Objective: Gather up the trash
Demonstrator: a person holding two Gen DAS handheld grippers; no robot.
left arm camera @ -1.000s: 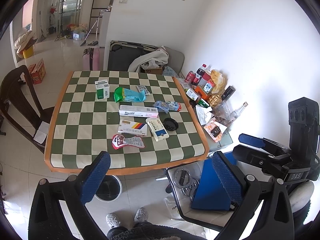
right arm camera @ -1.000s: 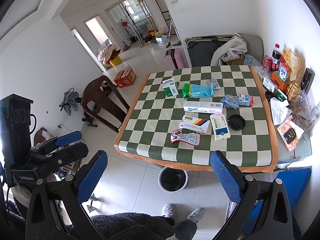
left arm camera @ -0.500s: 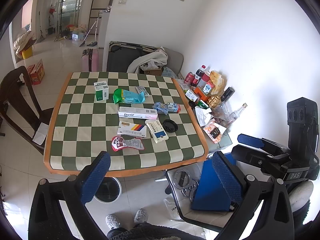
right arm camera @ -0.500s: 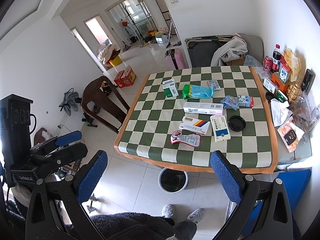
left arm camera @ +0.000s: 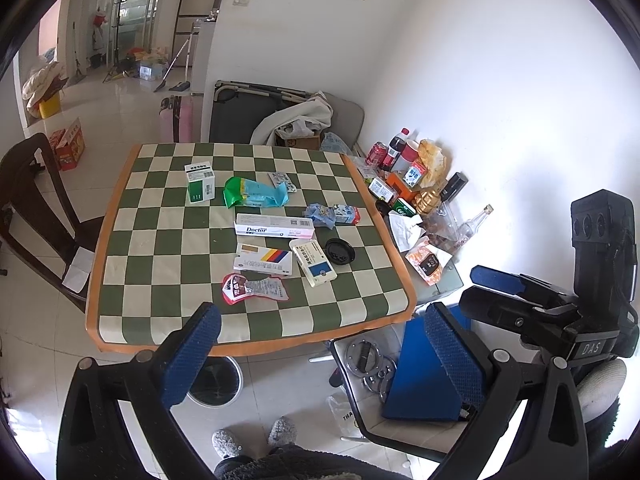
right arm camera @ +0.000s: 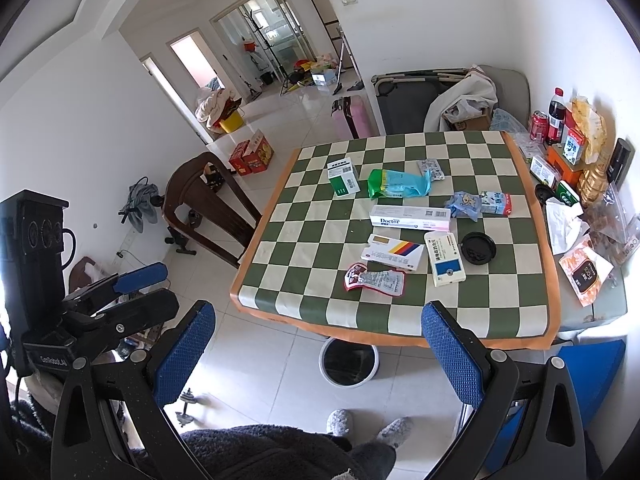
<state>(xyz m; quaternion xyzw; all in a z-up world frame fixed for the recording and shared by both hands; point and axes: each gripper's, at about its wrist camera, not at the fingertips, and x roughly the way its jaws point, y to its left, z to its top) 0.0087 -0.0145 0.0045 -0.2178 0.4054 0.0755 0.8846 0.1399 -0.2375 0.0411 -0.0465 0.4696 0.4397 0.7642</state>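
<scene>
Green-and-cream checks cover the table [left arm camera: 132, 240], and nearly nothing on that cloth has shifted over the last second; only the viewpoint has drifted a little, the table sitting a touch higher and farther in the left wrist view than a second ago. That suggests both tools are easing back or rising slightly rather than closing in, so collection has not begun.

The left gripper [left arm camera: 320, 348] stands wide open with nothing between its blue pads, and the right gripper [right arm camera: 316, 352] is likewise spread wide and empty. Each is held well short of the table edge, above the floor.

Every piece of trash lies untouched. The red snack wrapper [right arm camera: 374, 278] sits nearest, at about 6 o'clock of the cluster. The striped box [right arm camera: 394, 251] lies just behind it, and the white-and-blue box [right arm camera: 444, 258] at 3 o'clock of that. The black lid [right arm camera: 478, 247] lies just beside the white-and-blue box. The long Doctor box [right arm camera: 410, 218] lies toward 12 o'clock, with the green bag [right arm camera: 398, 184] and the green-and-white carton [right arm camera: 343, 178] beyond it.

The bin [right arm camera: 350, 362] stands on the floor under the near table edge, between the right tool's fingers in its own view. The wrapper looks the likeliest first pick.
</scene>
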